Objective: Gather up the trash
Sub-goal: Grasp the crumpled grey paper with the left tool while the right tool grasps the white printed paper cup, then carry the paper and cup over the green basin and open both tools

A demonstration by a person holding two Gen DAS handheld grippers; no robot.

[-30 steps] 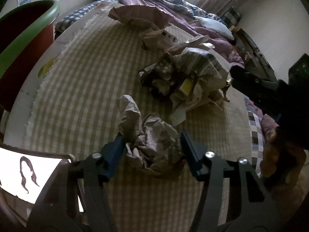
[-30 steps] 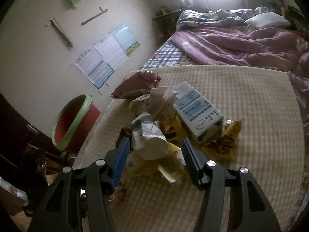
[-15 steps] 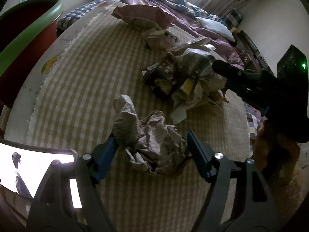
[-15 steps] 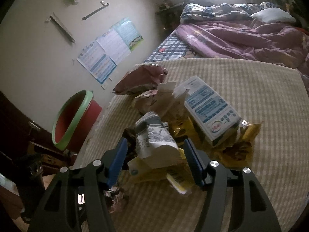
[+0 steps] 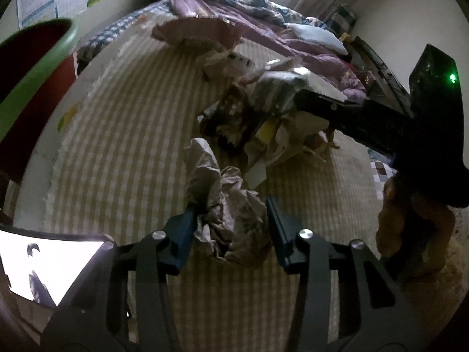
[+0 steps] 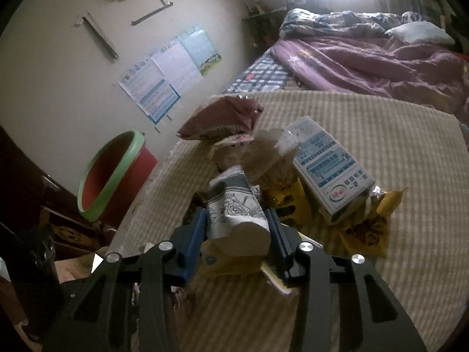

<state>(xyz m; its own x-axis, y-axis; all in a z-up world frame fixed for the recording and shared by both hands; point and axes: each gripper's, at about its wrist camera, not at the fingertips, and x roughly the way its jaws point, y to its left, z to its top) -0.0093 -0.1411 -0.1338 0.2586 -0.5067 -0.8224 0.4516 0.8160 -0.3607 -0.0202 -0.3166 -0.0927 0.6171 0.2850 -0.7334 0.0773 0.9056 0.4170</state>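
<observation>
Between pads of left gripper (image 5: 230, 228) sat crumpled paper (image 5: 225, 205), jaws just closed on it; right gripper (image 6: 237, 234) clamped crushed cup (image 6: 234, 208); bin (image 6: 112, 173) far left.

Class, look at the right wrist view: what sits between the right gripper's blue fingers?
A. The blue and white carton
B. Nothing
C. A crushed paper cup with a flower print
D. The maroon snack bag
C: the right gripper is clamped on the crushed paper cup; the blue and white carton lies apart.
</observation>
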